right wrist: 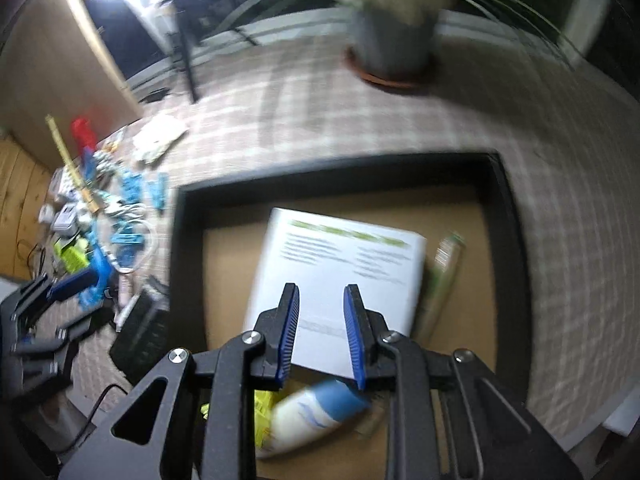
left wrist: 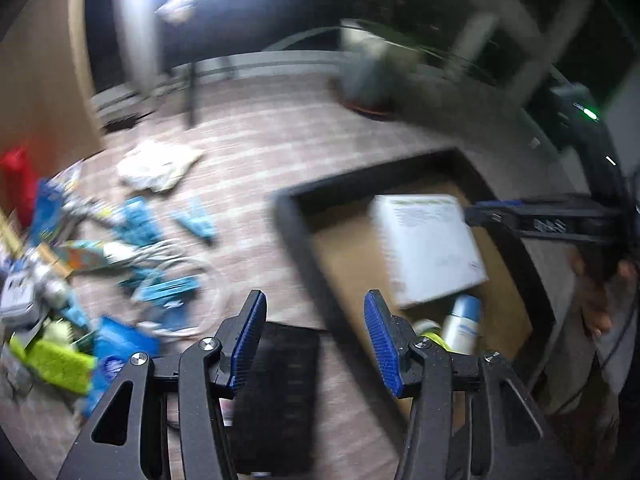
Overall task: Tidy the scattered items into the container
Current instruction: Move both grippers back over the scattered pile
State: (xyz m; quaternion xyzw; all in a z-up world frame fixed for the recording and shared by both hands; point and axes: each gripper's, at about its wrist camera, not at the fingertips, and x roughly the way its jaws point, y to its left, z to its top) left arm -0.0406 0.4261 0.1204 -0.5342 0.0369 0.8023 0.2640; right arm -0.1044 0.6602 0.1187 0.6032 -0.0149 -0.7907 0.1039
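Observation:
The black-rimmed container (left wrist: 288, 216) (right wrist: 188, 216) sits on the checked rug. A white printed booklet (left wrist: 428, 248) (right wrist: 344, 264), a white and blue bottle (left wrist: 462, 320) (right wrist: 316, 412) and a green tube (right wrist: 444, 276) lie in it. My left gripper (left wrist: 315, 296) hangs open beside the container's left rim, above a flat black device (left wrist: 280, 380) (right wrist: 144, 328), with nothing between its pads. My right gripper (right wrist: 322, 288) hovers open over the booklet, apart from it. Scattered blue pieces and white cables (left wrist: 160, 272) (right wrist: 120, 216) lie to the left.
A white cloth (left wrist: 160, 168) (right wrist: 158, 140) and a red object (left wrist: 16, 180) (right wrist: 84, 132) lie beyond the pile. A potted plant (right wrist: 392, 40) stands behind the container. A thin black stand leg (right wrist: 188, 68) rises at the back left. A hand (left wrist: 600, 300) shows at the right.

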